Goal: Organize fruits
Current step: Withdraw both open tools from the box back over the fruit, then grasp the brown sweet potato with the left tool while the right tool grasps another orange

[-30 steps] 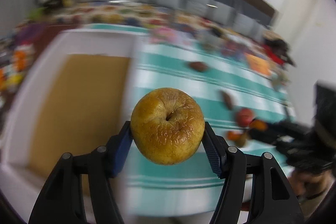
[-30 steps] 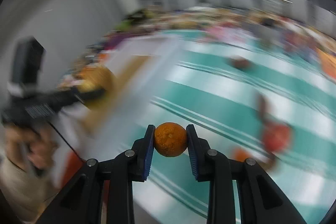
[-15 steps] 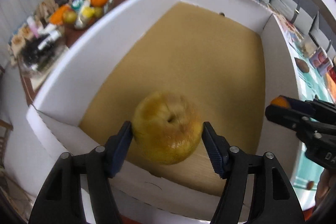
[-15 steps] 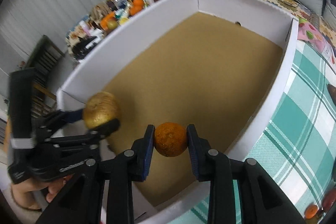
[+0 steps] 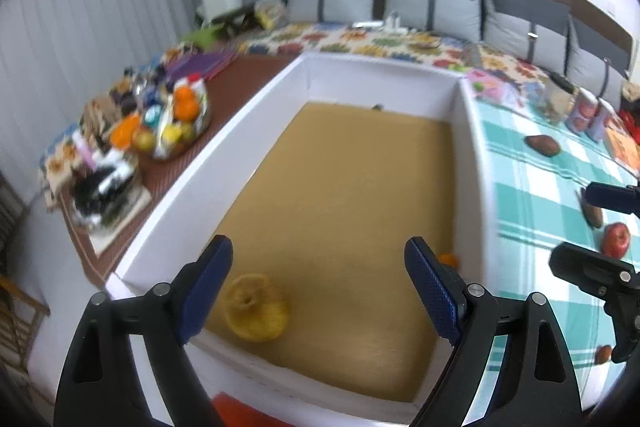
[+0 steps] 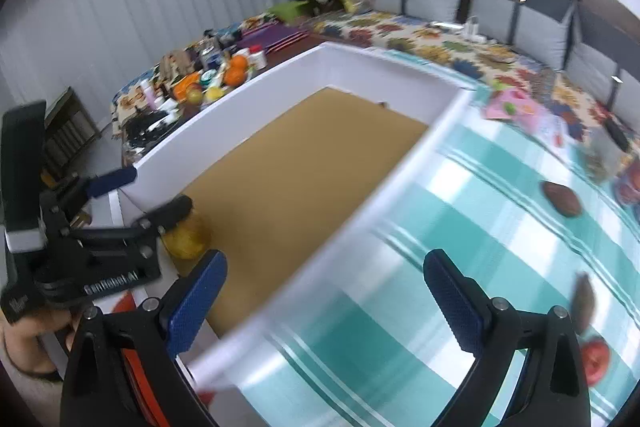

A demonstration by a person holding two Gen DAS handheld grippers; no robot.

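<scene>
Hanging wide apart and empty, the left gripper (image 5: pixel 318 285) is above the white box (image 5: pixel 256 115), where the yellow apple (image 5: pixel 256 309) lies in the near left corner. The right gripper (image 6: pixel 324 295), also spread and empty, faces the red apple (image 6: pixel 594 353) on the tablecloth (image 6: pixel 460 207), probably the next fruit.

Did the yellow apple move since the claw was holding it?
Yes. The yellow apple dropped out of the left claw, now open, onto the white box's brown floor, by its near wall.
</scene>
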